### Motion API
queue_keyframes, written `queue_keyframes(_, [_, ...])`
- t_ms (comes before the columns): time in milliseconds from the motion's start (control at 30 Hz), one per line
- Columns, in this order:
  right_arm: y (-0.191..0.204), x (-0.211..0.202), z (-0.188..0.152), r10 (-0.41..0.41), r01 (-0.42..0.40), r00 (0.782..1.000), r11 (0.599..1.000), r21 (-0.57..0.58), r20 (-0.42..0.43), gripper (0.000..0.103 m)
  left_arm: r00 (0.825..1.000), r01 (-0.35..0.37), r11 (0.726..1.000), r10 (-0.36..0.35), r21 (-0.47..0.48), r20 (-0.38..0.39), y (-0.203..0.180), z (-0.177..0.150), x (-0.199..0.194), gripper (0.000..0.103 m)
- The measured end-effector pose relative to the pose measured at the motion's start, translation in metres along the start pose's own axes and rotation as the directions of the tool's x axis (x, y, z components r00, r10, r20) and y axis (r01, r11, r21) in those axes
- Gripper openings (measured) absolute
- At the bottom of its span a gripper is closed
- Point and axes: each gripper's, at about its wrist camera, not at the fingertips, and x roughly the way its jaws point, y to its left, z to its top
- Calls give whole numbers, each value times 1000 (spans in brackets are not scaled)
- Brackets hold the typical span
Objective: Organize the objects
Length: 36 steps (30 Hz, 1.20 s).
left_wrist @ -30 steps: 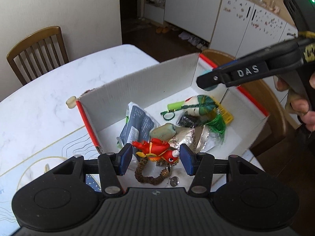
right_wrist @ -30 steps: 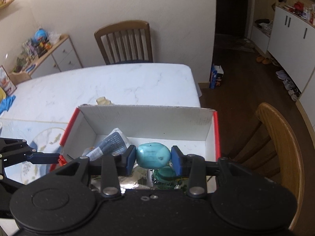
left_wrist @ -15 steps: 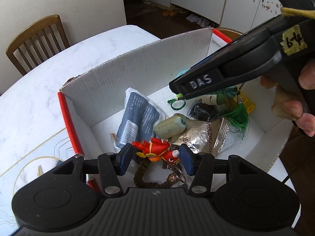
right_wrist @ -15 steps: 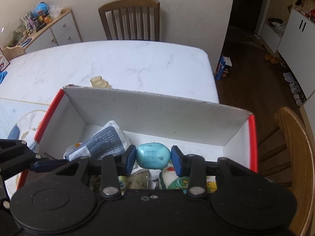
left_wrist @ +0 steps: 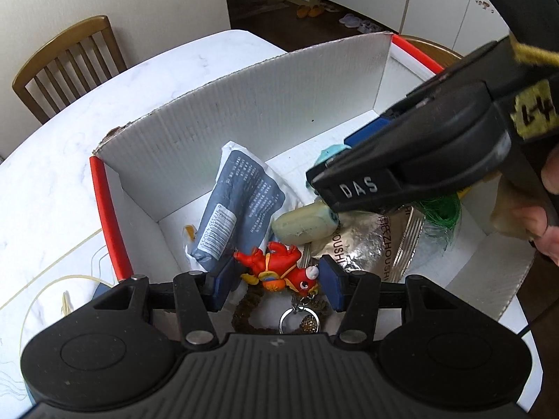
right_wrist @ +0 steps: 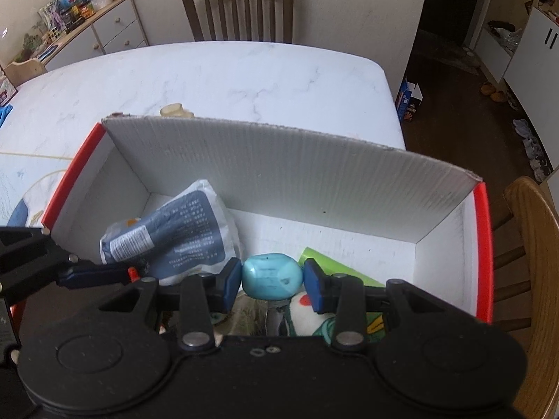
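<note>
A white corrugated box point(left_wrist: 262, 104) with red edges stands on the marble table. My left gripper point(left_wrist: 276, 279) is low inside its near left corner, shut on a red fish-shaped keychain figure point(left_wrist: 279, 267); its key ring point(left_wrist: 298, 317) and brown braided cord point(left_wrist: 244, 314) hang below. My right gripper point(right_wrist: 272, 279) is shut on a smooth turquoise pebble-shaped thing point(right_wrist: 272, 276) over the middle of the box point(right_wrist: 279, 160). In the left wrist view the right gripper point(left_wrist: 337, 160) reaches in from the right, held by a hand. The left gripper's finger point(right_wrist: 94, 274) shows at the right wrist view's left edge.
In the box lie a blue-grey packet point(left_wrist: 241, 202), a pale green bar point(left_wrist: 304, 223), a silver foil packet point(left_wrist: 367, 241), a green tassel point(left_wrist: 440, 209) and a white-green plush point(right_wrist: 307, 317). A small beige thing point(right_wrist: 174, 109) sits behind the box. Wooden chairs point(right_wrist: 237, 3) stand around the table.
Both grippers have sunk toward the box and now sit between its walls. The right gripper has come closer to the left one. Both grips are unchanged.
</note>
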Motion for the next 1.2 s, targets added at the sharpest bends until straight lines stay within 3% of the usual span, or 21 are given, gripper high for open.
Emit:
queue_keyframes(333, [1,4,-3,16,-16,1000,1000,1,-13,39,999,-35,999,35,-7,1,-4,2,0,55])
queue_keyframes(533, [0,-5,-6,23,-23,1000,1000,7,11,52,999,-32,999,33,-39,22,-1,2,-3,62])
queue_keyframes(800, [1,-29,-7,40,-41,998,999,13,57,55,995,-12,996,20,-87,94,5,-5,-24,63])
queue_keyframes(1100, [5,-72,-14,50,-50,989,999,-3,139,67,981,25,990,2,-139,193,11,-13,-56,64])
queue_keyframes(1200, [3,-84,-17,53,-53,985,999,-4,162,70,976,37,987,-2,-158,217,13,-17,-65,73])
